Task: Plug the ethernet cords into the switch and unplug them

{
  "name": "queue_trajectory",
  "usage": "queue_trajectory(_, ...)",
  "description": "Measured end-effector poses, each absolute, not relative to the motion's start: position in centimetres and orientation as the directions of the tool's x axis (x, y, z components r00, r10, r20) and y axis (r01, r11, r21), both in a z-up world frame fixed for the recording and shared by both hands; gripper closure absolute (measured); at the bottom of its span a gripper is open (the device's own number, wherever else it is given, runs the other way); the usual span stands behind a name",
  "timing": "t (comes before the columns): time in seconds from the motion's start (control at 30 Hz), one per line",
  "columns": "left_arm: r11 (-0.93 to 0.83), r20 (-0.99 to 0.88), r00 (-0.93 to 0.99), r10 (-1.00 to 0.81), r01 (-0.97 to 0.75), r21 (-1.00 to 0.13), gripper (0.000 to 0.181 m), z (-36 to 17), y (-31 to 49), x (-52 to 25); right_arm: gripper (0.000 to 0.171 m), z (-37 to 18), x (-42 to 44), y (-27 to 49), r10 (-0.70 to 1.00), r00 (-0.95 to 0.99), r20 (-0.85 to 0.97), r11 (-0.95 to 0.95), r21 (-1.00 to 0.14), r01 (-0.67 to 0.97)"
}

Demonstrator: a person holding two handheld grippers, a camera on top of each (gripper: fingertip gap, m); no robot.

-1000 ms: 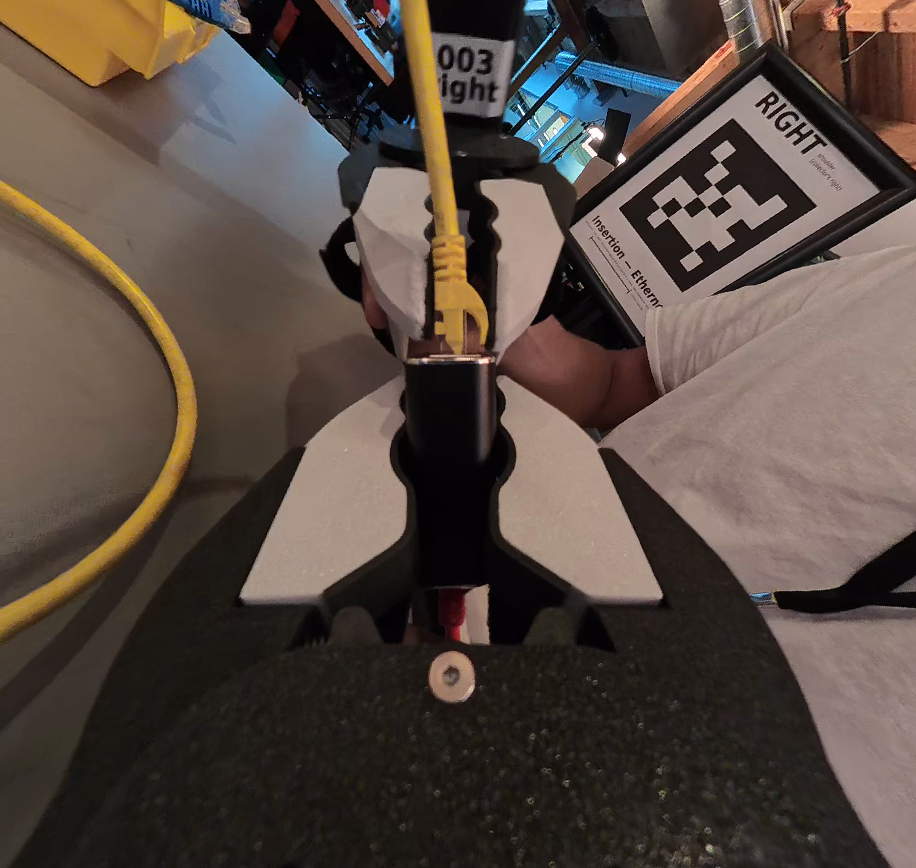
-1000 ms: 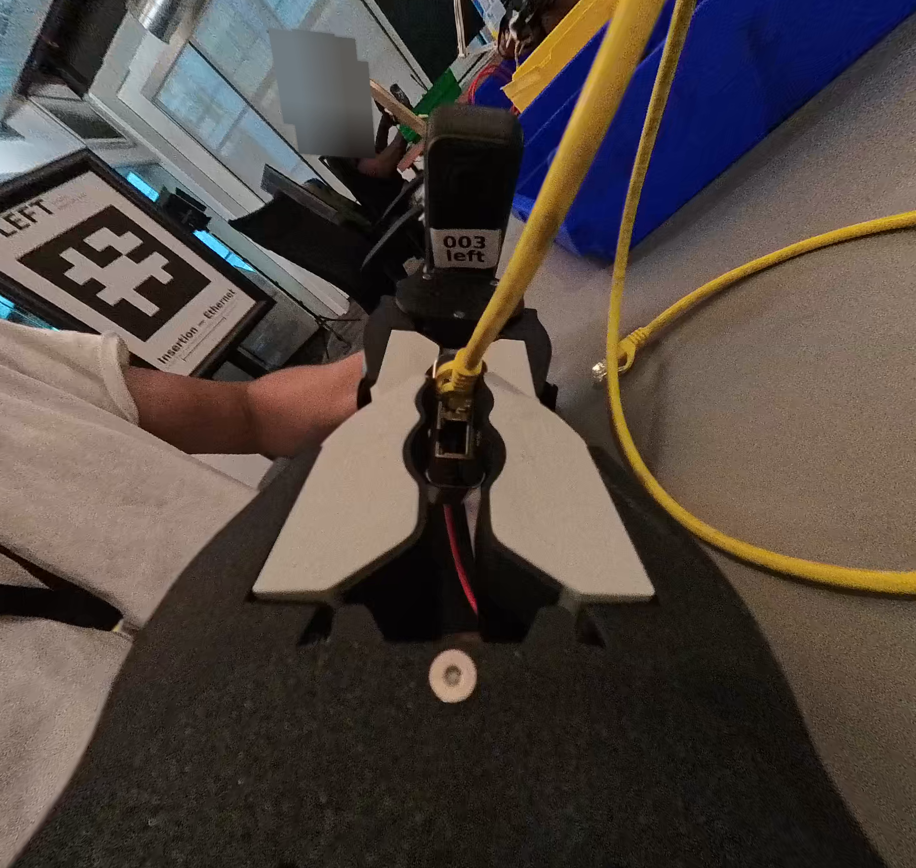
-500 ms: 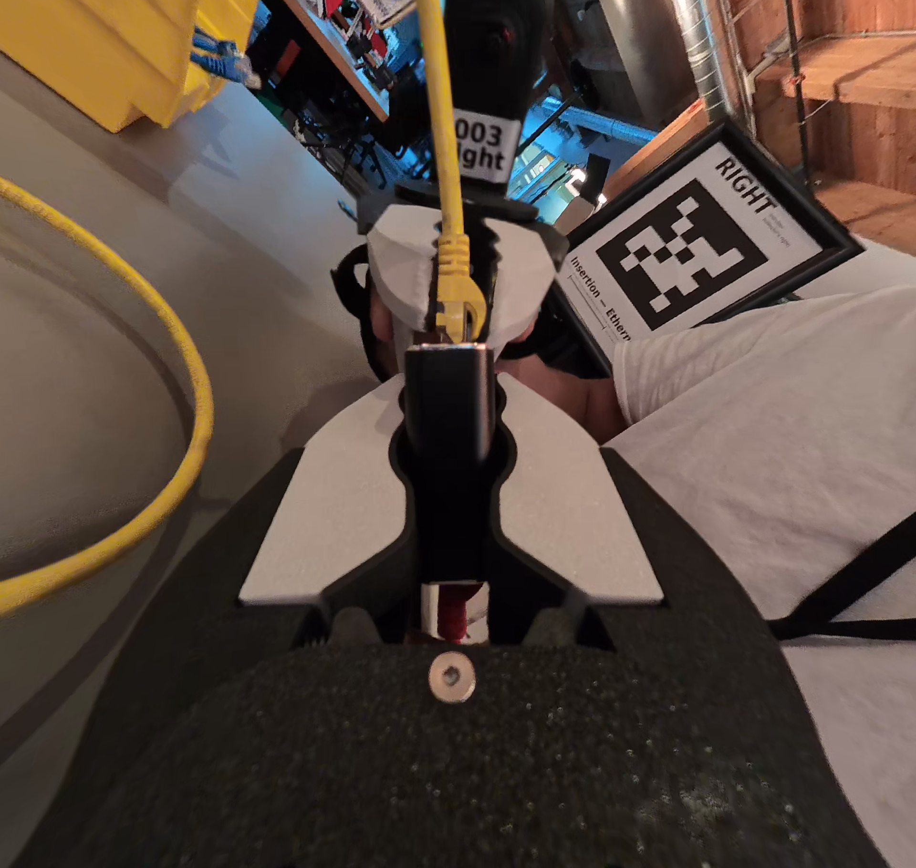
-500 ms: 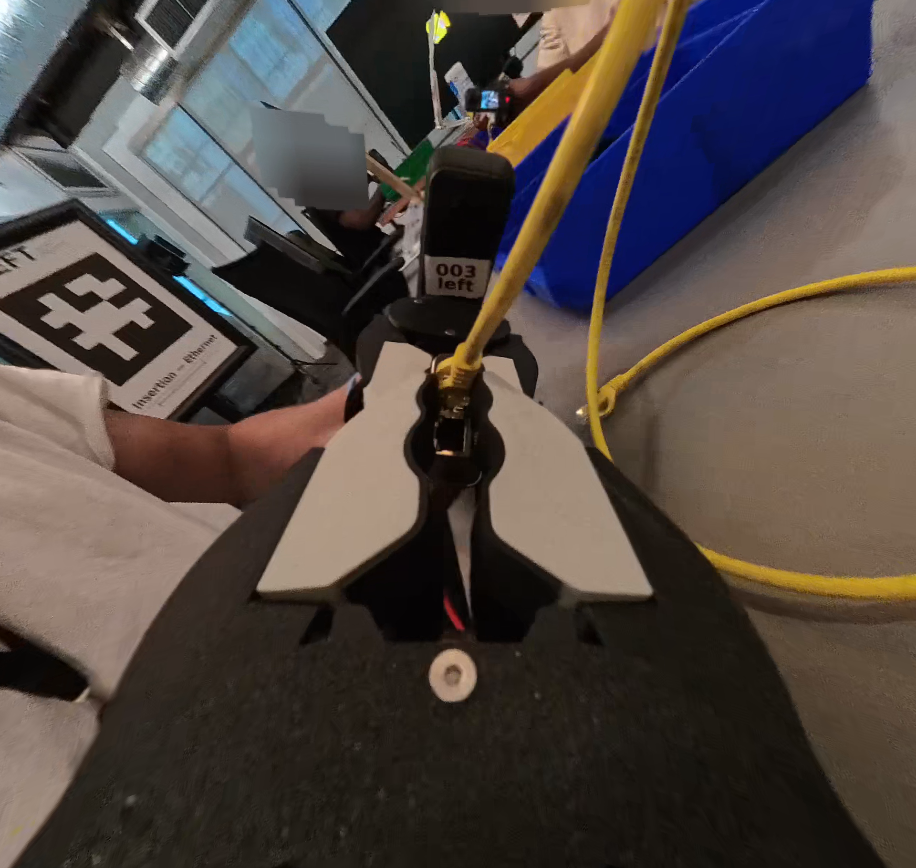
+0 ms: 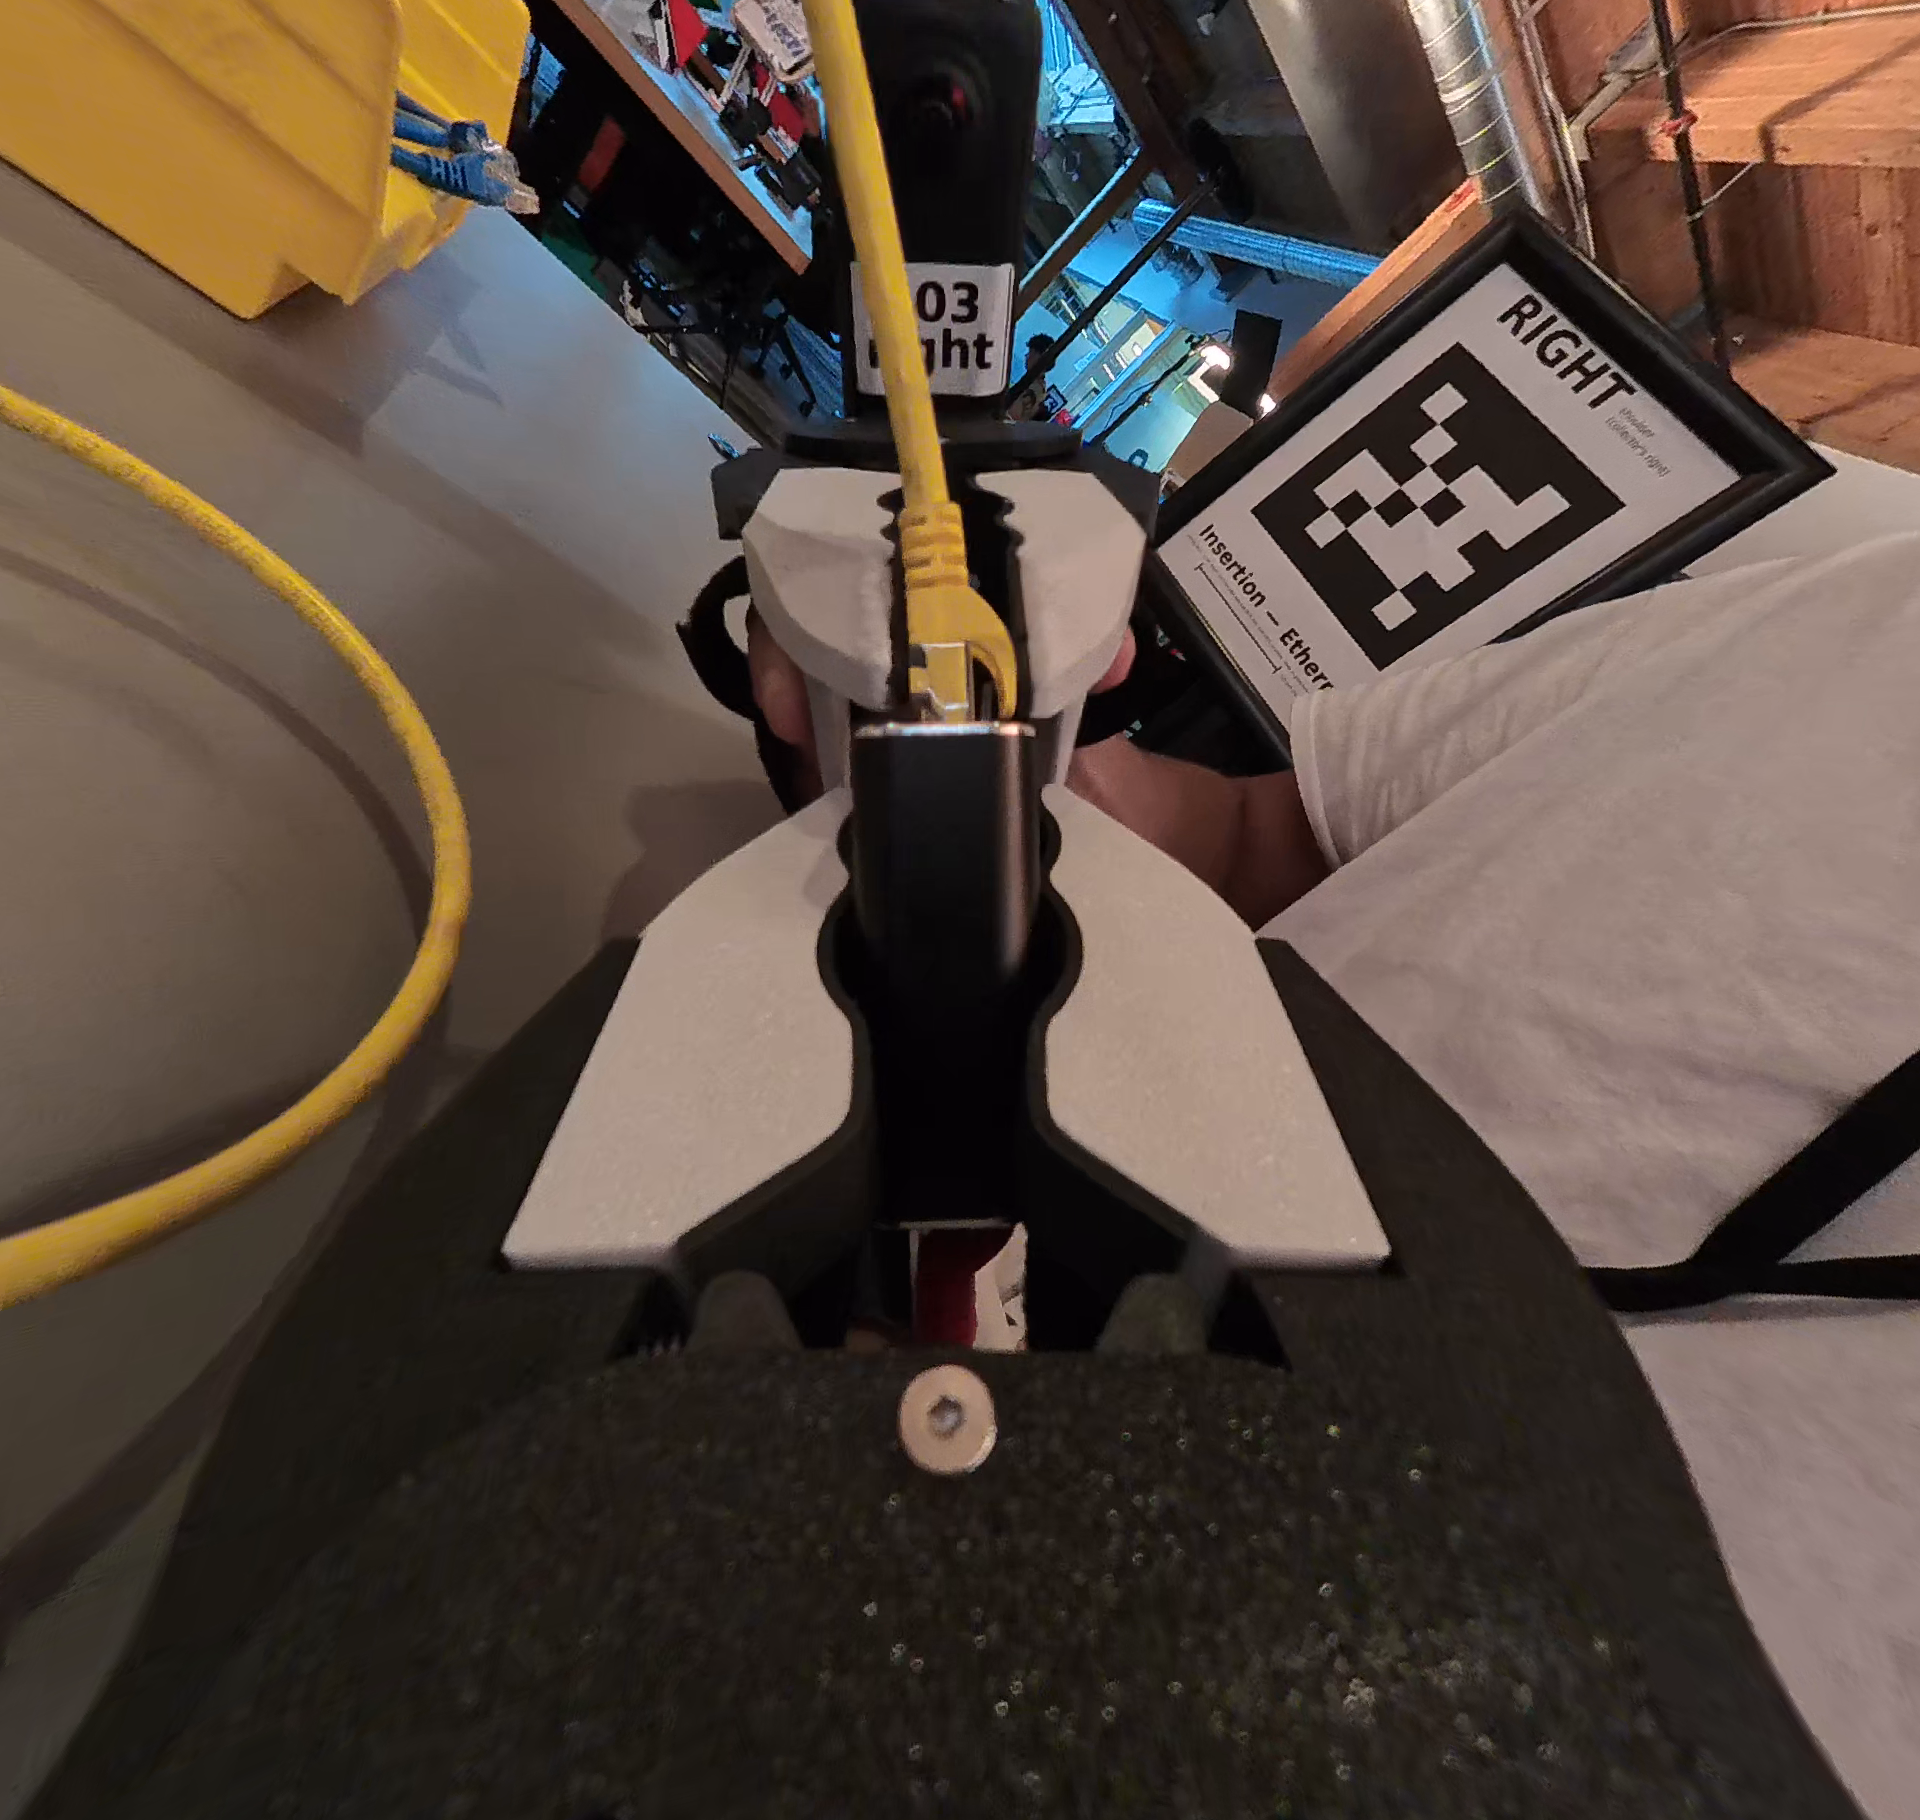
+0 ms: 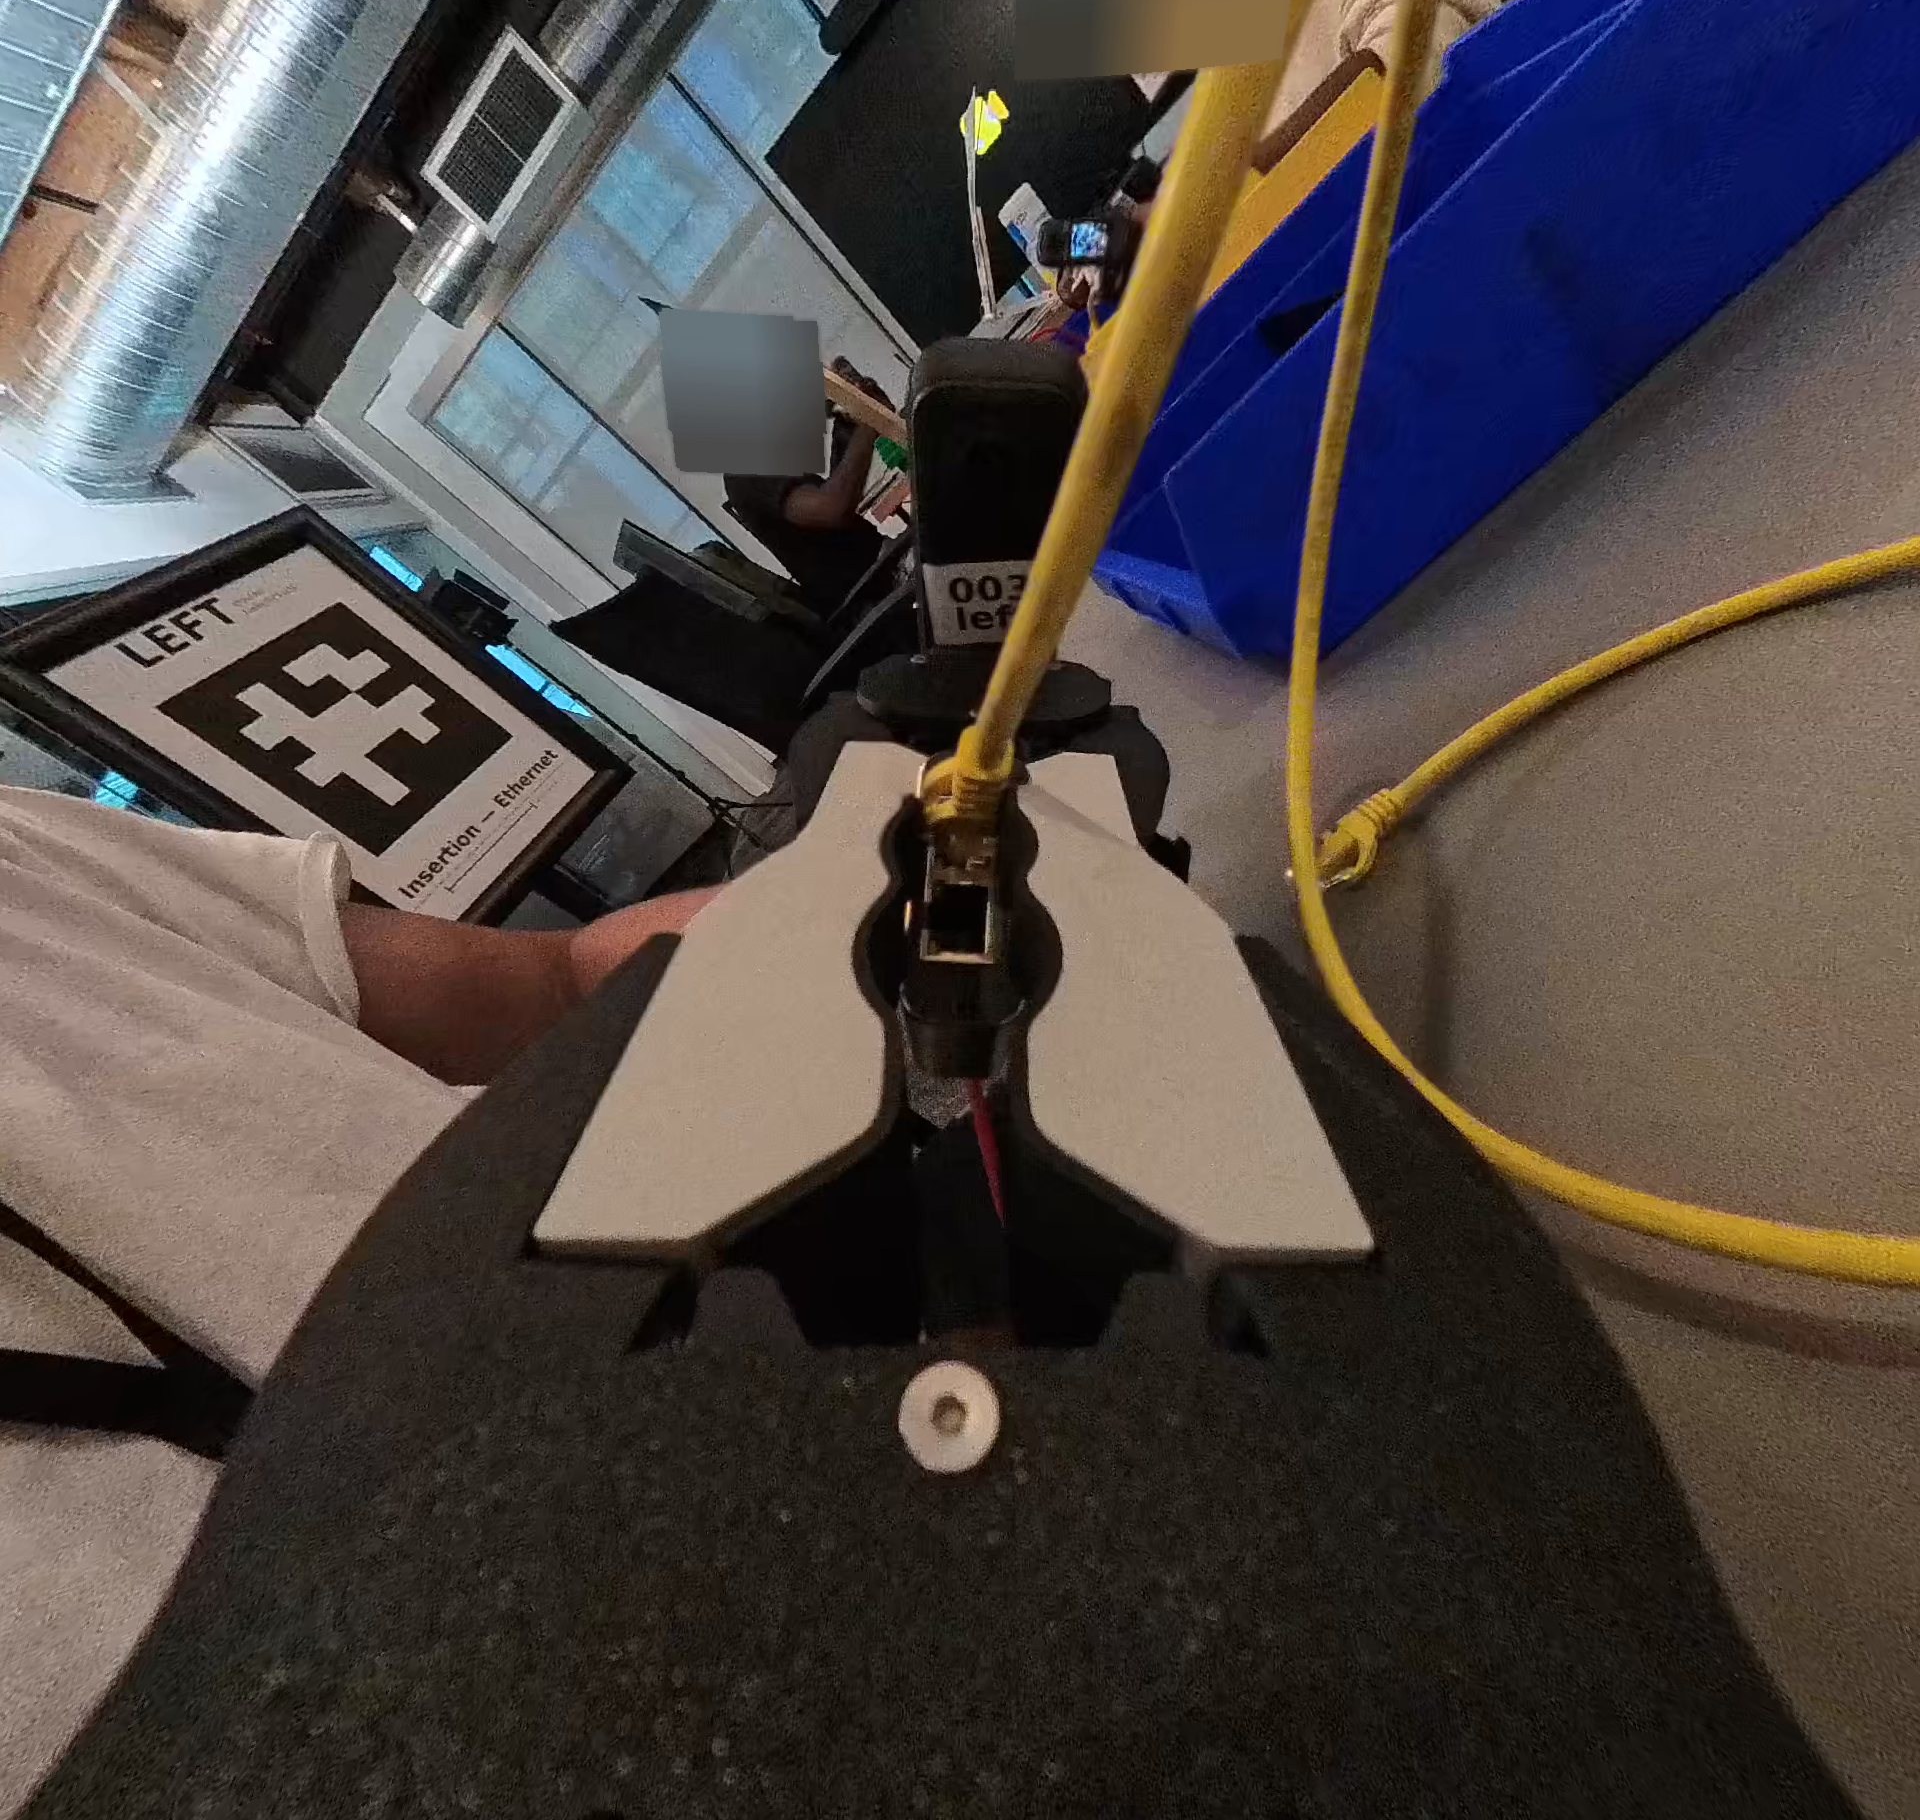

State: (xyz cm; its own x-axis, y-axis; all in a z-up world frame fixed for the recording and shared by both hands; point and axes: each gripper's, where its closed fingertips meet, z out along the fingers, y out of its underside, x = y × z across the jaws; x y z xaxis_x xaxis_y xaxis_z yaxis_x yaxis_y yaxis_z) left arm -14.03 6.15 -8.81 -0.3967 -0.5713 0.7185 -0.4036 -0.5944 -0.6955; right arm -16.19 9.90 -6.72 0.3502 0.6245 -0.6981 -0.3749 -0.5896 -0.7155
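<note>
A grey tabletop [image 5: 260, 627] carries loose loops of yellow ethernet cord [image 5: 416, 835]. Above it, the left tool [image 5: 940, 939] is clenched on a small black switch [image 5: 940, 866], and the right tool [image 6: 961, 835] grips the cord's yellow plug [image 6: 961, 814]. The plug meets the switch's port; whether it is fully seated I cannot tell. Unplugging appears still to come.

Each gripper has a speckled black body with a silver socket-head screw [image 5: 947, 1421] at lower centre and two pale grey angular fingers [image 5: 696, 1084]. The right gripper [image 5: 940, 607], at upper centre, carries a black camera [image 5: 951, 108] with a white label. The person wears a white short sleeve [image 5: 1558, 731] and what seems a black strap [image 5: 1787, 1220].
</note>
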Motion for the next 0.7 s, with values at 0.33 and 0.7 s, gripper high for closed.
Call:
queue_trajectory(0.33, -0.598, 0.734, -0.389, -0.557, -0.424, -0.68, 0.155, -9.3, 5.9, -14.0, 0.157, -7.7, -15.9, 9.6, 0.638, 0.374, -0.673, -0.595, -0.739, -0.317)
queue_trajectory(0.7, -0.58, 0.705, -0.379, -0.6, -0.401, -0.709, 0.154, -8.7, 6.1, -13.9, 0.16, -6.9, -15.9, 9.8, 0.632, 0.357, -0.688, -0.58, -0.726, -0.37)
